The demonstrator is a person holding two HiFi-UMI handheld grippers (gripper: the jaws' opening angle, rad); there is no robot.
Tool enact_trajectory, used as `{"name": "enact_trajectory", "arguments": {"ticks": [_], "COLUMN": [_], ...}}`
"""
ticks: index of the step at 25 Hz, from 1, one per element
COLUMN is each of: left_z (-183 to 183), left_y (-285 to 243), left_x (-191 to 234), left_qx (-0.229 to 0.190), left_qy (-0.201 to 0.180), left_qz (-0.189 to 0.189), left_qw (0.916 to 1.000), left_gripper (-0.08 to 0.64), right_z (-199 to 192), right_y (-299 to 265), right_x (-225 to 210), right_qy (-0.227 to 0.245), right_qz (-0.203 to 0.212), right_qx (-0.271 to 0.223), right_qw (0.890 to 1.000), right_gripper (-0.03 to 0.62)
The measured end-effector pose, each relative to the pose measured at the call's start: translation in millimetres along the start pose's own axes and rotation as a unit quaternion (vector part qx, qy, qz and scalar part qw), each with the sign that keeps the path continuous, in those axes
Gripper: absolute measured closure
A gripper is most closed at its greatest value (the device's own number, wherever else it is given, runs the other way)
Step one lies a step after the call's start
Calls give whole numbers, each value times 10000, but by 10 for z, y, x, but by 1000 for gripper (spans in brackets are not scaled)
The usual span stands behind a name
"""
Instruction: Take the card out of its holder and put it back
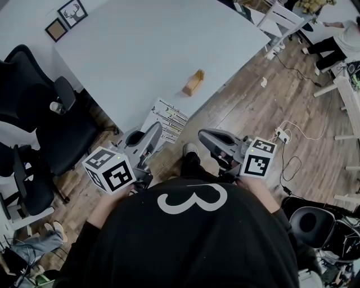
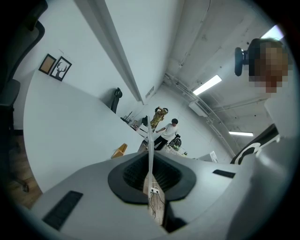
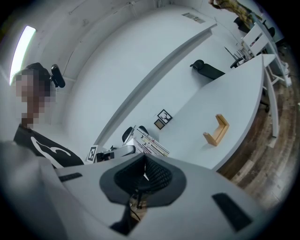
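Note:
The wooden card holder (image 1: 193, 82) stands empty on the white table (image 1: 140, 50), toward its right edge. It also shows in the left gripper view (image 2: 120, 150) and the right gripper view (image 3: 216, 130). My left gripper (image 1: 154, 131) is shut on the printed card (image 1: 167, 117), holding it over the table's near edge. The card (image 2: 150, 140) runs edge-on between the left gripper's (image 2: 150, 161) pads. My right gripper (image 1: 205, 136) hangs off the table near my body, shut with nothing in it. From the right gripper (image 3: 143, 169) view, the card (image 3: 150, 141) sits well left of the holder.
Black office chairs (image 1: 34, 112) crowd the table's left side. Two small picture frames (image 1: 72, 12) lie at the table's far left corner. A power strip with cables (image 1: 281, 135) lies on the wooden floor at right. A white chair (image 1: 281, 19) and a seated person (image 1: 337, 45) are far right.

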State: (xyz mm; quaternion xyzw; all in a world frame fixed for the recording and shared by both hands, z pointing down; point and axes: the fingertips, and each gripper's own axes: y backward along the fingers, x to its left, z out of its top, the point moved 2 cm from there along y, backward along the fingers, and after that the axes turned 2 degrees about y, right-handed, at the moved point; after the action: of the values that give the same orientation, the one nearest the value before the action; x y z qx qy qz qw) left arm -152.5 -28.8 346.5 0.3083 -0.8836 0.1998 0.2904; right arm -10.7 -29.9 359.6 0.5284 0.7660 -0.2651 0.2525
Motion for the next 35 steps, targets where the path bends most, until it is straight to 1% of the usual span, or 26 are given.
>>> {"name": "enact_trajectory", "arguments": {"ticks": [10, 15, 19, 25, 31, 35], "left_z": [56, 182, 290, 435, 580, 622], "left_y": [-84, -285, -466, -782, -1117, -1230], "left_x": [6, -14, 15, 160, 309, 371], "left_qx": [19, -1, 21, 55, 92, 154], "left_qy": [-114, -219, -382, -409, -564, -727], "left_qz": [48, 84, 143, 287, 466, 561], "left_qw": [9999, 9997, 9992, 9987, 9973, 9957], "left_gripper": [535, 535, 535, 535, 535, 535], "right_z": [12, 154, 298, 470, 605, 632], "right_y": [23, 48, 57, 89, 222, 257], "right_x": [-81, -232, -377, -629, -918, -1000], "right_qy": [-51, -80, -98, -171, -313, -357], "right_qz": [27, 57, 64, 20, -74, -113], "right_qx": [-31, -41, -24, -25, -71, -101], "right_qw": [10000, 9999, 9999, 9998, 9995, 9992], "right_gripper": [581, 581, 581, 581, 581, 581]}}
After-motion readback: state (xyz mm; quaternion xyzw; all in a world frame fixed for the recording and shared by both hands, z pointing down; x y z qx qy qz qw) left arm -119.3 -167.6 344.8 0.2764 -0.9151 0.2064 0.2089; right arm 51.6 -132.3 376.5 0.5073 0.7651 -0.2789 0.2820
